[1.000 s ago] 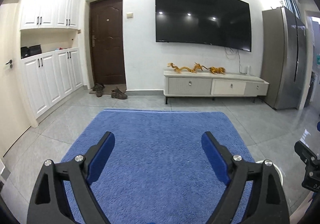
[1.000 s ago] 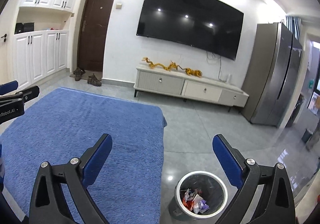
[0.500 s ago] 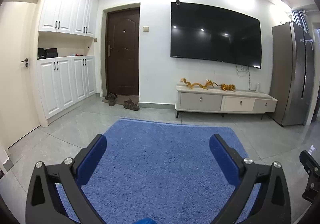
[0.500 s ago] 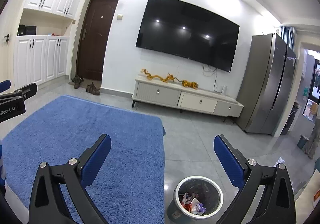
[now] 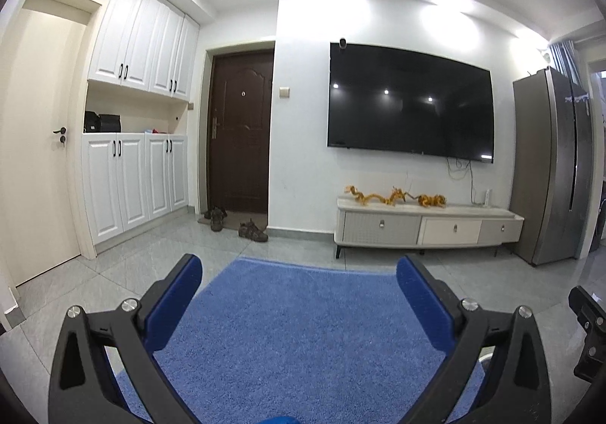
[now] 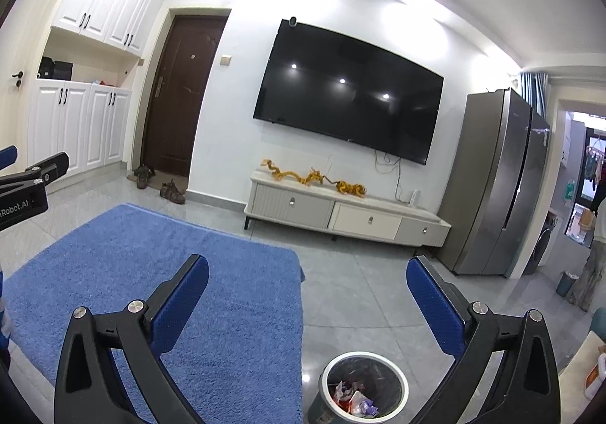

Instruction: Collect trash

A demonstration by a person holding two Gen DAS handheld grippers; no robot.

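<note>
1. We are holding the left gripper [image 5: 299,268] spread wide, its jaws having just been opening, nothing between them.
2. We are keeping the right gripper [image 6: 306,272] apart, empty.
3. Trash [image 6: 354,399] is lying in the bin [image 6: 329,374] at six o'clock, right of the rug [image 6: 170,272].

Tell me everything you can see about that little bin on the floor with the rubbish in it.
The trash bin is a small round container with a pale rim and a dark liner inside. It stands upright and open-topped on the grey tiled floor, just right of the blue rug, apart from its edge. At the bottom lies crumpled trash: white, red and purplish scraps. Its base is cut off by the picture. Nothing touches it; the right gripper's fingers frame it from above.
</note>
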